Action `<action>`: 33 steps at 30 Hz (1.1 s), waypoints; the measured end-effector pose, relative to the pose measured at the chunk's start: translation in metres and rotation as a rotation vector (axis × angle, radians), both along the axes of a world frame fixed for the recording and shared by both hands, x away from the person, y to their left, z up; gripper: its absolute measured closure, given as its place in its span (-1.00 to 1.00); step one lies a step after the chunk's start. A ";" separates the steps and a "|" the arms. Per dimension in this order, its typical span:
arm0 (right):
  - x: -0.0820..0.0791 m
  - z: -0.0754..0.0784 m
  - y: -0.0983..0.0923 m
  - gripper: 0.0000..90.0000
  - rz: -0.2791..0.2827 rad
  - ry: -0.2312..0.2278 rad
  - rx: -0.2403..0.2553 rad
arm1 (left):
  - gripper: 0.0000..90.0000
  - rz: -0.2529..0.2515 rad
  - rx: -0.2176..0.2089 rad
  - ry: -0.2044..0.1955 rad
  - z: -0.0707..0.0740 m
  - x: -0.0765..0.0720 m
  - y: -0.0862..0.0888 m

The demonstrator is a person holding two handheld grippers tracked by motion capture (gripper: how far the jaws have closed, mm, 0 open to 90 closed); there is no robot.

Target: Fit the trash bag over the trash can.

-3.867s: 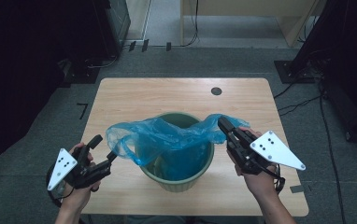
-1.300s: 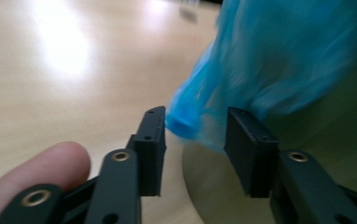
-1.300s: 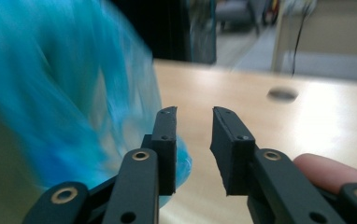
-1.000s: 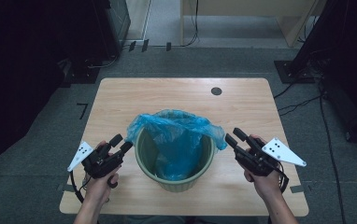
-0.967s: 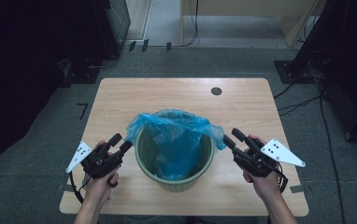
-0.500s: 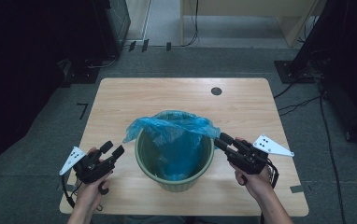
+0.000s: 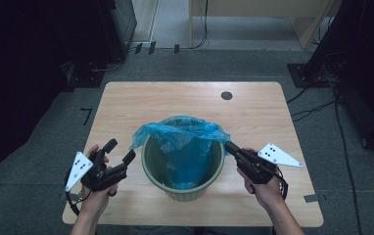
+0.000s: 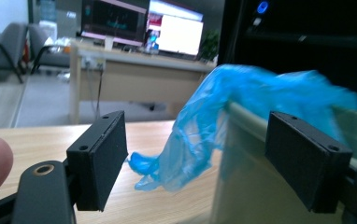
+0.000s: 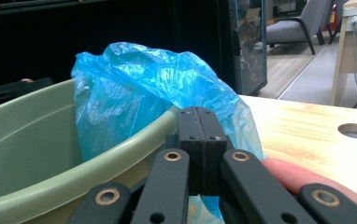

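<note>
A green bin (image 7: 190,193) stands in the middle of the wooden table (image 7: 175,98), with a blue plastic bag (image 7: 185,132) inside it and bunched over its far rim. My left gripper (image 7: 120,150) sits just left of the bin. Its jaws have just been opening and stand wide apart, touching nothing. In the left gripper view (image 8: 202,158) the bag's hanging flap (image 8: 181,154) and the bin's wall (image 8: 260,196) lie ahead. My right gripper (image 7: 229,146) is at the bin's right rim. Its jaws have just been closing and are now shut (image 9: 197,116) on the bag's edge (image 9: 139,79) beside the bin (image 9: 50,182).
A round cable hole (image 7: 226,95) sits in the table's far right part, also seen in the right gripper view (image 9: 354,130). Dark cabinets and cables stand on the floor beyond the table. Bare tabletop lies on each side of the bin.
The left gripper's jaws have spread wider beside the bin. The right gripper's jaws have come together at the bag's edge on the right rim. The bag has settled lower.
</note>
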State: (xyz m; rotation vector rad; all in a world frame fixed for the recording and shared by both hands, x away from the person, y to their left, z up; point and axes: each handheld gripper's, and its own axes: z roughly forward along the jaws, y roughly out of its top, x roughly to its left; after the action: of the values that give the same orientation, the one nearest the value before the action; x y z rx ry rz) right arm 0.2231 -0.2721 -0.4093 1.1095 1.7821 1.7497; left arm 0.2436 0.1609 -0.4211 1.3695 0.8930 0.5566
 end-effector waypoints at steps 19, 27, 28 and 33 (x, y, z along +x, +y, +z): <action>-0.043 0.015 0.000 1.00 -0.019 -0.116 0.000 | 1.00 -0.196 -0.130 -0.085 0.006 -0.037 0.006; -0.091 -0.003 -0.012 1.00 -0.017 -0.106 -0.072 | 0.99 -0.340 -0.058 -0.064 -0.015 -0.090 0.004; -0.094 -0.008 -0.014 1.00 -0.015 -0.092 -0.083 | 0.99 -0.356 -0.055 -0.044 -0.022 -0.093 0.002; -0.096 -0.037 -0.021 1.00 -0.019 0.036 -0.142 | 0.99 -0.374 -0.059 0.072 -0.044 -0.088 -0.004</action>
State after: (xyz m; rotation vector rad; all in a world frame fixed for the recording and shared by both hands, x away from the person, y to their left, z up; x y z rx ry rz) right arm 0.1270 -0.2932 -0.4462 1.1012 1.8792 1.5744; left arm 0.1560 0.1573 -0.4655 1.4649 0.6808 0.1942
